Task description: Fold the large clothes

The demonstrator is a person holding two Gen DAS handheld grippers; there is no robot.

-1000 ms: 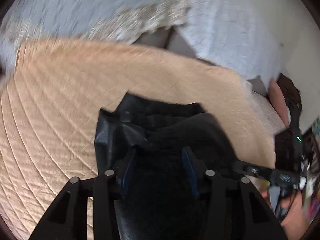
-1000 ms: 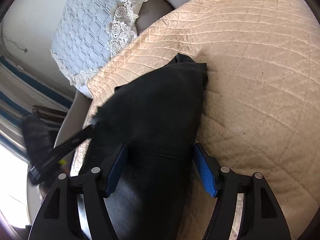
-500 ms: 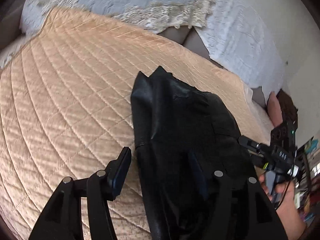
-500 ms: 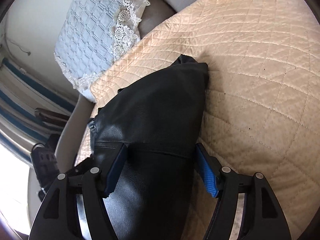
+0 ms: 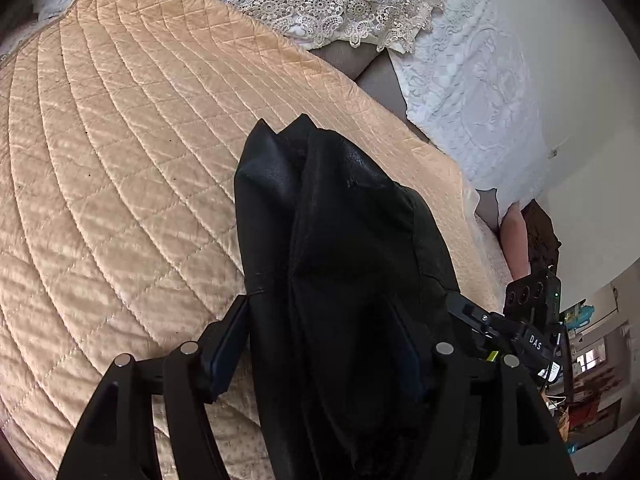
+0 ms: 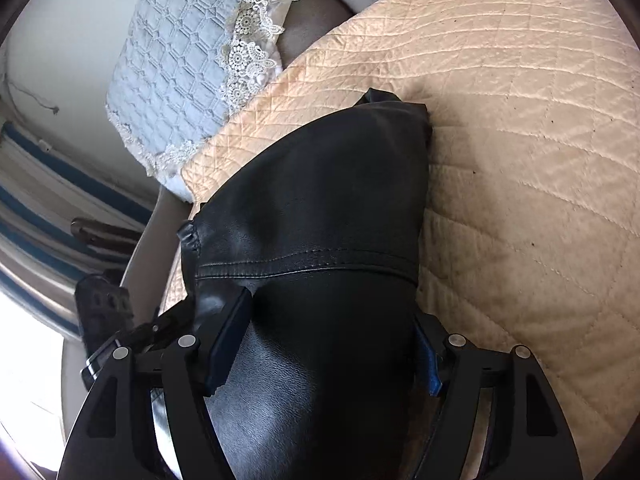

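A black leather jacket (image 5: 344,264) is laid folded on the peach quilted bedspread (image 5: 120,184). It's straddled by both the left gripper (image 5: 320,344) and right gripper (image 6: 324,340), jaws spread and just opened wider.

The black garment (image 6: 320,208) looks like smooth, faintly glossy leather; the peach bedspread (image 5: 120,184) is quilted satiny cloth, the pillows (image 6: 176,68) lace-trimmed.
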